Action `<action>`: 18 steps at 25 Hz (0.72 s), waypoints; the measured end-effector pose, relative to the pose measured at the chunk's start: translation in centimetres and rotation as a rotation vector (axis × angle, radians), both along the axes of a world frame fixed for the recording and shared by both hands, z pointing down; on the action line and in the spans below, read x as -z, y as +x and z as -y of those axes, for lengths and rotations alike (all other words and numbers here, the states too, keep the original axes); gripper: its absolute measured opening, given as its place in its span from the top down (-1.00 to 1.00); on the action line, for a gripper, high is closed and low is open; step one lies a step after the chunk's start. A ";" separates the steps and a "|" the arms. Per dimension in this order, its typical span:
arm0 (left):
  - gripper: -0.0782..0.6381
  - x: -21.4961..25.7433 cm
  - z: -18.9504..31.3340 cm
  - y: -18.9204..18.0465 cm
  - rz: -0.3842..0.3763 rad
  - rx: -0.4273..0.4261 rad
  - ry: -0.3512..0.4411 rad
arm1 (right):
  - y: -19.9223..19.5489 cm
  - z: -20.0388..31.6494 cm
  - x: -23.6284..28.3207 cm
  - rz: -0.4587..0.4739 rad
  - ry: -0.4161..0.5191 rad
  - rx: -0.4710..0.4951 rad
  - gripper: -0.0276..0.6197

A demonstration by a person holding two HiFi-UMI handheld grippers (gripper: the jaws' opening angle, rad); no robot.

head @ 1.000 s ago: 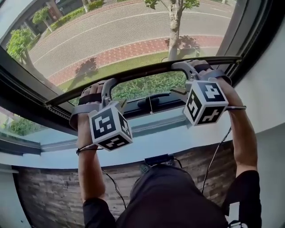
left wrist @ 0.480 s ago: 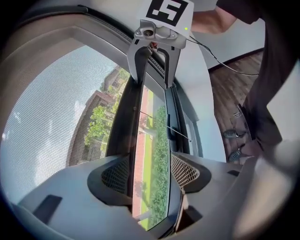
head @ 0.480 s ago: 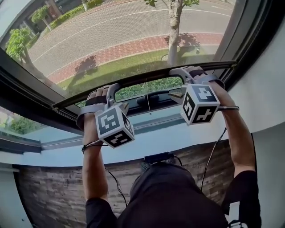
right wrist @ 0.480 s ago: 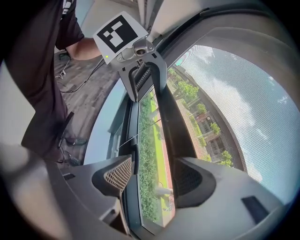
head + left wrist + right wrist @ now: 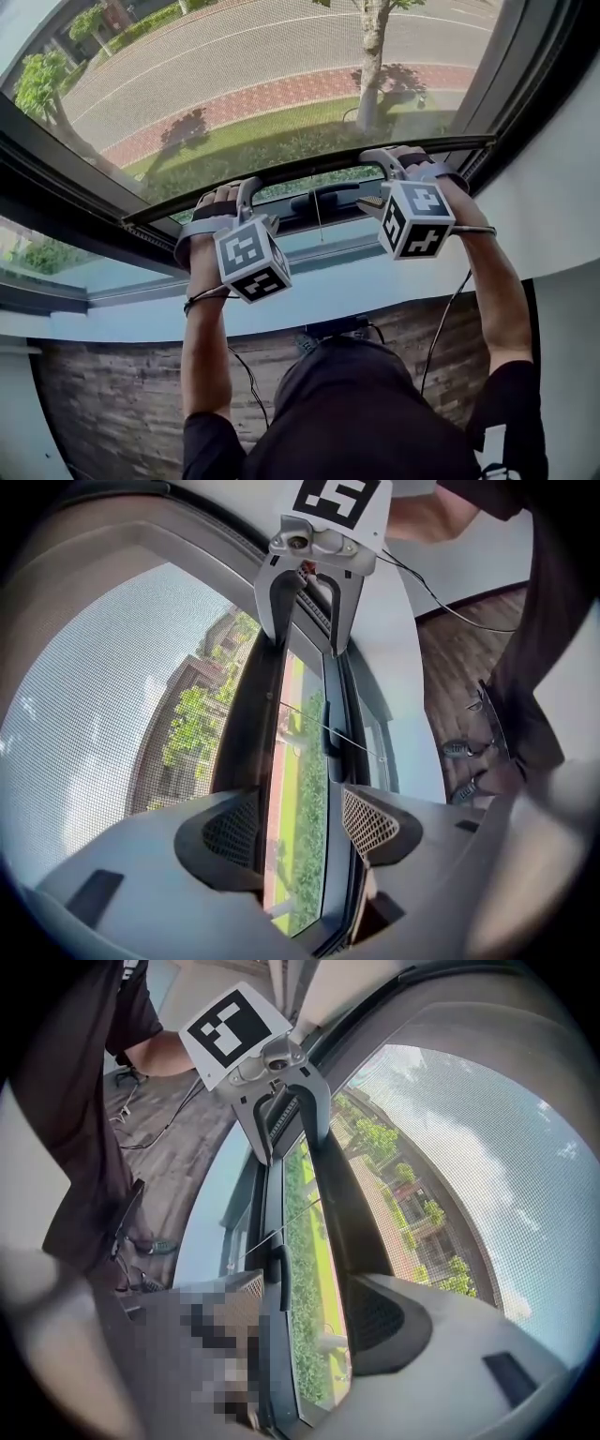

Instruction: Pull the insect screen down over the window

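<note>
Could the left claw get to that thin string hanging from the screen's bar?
Probably yes. The left claw is up at the screen's bar, and the string hangs from that same bar a little further along, toward the other claw, with nothing between them.

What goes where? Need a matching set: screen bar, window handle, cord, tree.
1 dark bottom bar of the mesh insect screen
2 black window handle
3 thin pull cord
4 tree trunk

a outside, seen through the mesh
b on the lower window frame
c crosses the open gap
d lower edge of the mesh, above the open gap

Pairs: 1-d, 2-b, 3-c, 4-a
</note>
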State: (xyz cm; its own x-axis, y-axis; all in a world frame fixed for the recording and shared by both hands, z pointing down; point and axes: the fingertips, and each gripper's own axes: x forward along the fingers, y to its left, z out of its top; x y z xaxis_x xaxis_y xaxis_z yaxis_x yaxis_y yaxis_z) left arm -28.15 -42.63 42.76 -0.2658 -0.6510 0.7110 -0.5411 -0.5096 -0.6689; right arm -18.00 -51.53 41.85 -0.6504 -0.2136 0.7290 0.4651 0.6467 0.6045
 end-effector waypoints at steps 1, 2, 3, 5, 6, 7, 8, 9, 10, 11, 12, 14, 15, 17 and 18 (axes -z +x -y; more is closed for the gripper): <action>-0.05 -0.6 0.0 0.0 -0.002 0.000 -0.006 | 0.0 0.1 -0.4 -0.003 0.003 -0.001 0.05; -0.05 -1.5 0.0 0.1 -0.007 0.001 -0.014 | 0.0 0.0 -1.1 -0.008 0.000 -0.002 0.05; -0.05 -2.6 -0.1 0.2 -0.015 0.002 -0.024 | 0.1 0.0 -2.2 -0.014 -0.009 -0.004 0.05; -0.05 -4.3 -0.3 0.5 -0.033 0.007 -0.040 | 0.4 -0.3 -3.9 -0.028 -0.026 -0.007 0.05; -0.05 -4.7 -0.4 0.6 -0.039 0.010 -0.043 | 0.4 -0.3 -4.4 -0.033 -0.031 -0.008 0.05; -0.05 -4.8 -0.3 0.7 -0.044 0.014 -0.044 | 0.5 -0.3 -4.6 -0.037 -0.032 -0.011 0.05; -0.05 -5.0 -0.2 0.7 -0.049 0.016 -0.045 | 0.5 -0.2 -4.8 -0.038 -0.033 -0.014 0.05; -0.05 -5.2 -0.1 0.7 -0.053 0.018 -0.047 | 0.5 -0.1 -5.0 -0.038 -0.032 -0.017 0.05; -0.05 -5.5 0.0 0.7 -0.054 0.020 -0.048 | 0.4 0.0 -5.3 -0.036 -0.032 -0.022 0.05; -0.05 -5.8 0.1 0.5 -0.053 0.023 -0.048 | 0.3 0.0 -5.6 -0.035 -0.030 -0.028 0.05; -0.05 -6.0 0.1 0.4 -0.051 0.026 -0.049 | 0.2 0.0 -6.0 -0.032 -0.029 -0.033 0.05; -0.05 -6.6 0.1 0.3 -0.047 0.033 -0.055 | 0.0 0.1 -6.6 -0.029 -0.025 -0.043 0.05; -0.05 -6.9 0.1 0.3 -0.046 0.035 -0.060 | 0.0 0.1 -6.8 -0.029 -0.023 -0.046 0.05; -0.05 -7.4 0.1 0.2 -0.052 0.041 -0.074 | -0.1 0.1 -7.4 -0.040 -0.019 -0.049 0.05; -0.05 -7.7 0.0 0.2 -0.059 0.044 -0.082 | -0.1 0.1 -7.8 -0.047 -0.018 -0.051 0.05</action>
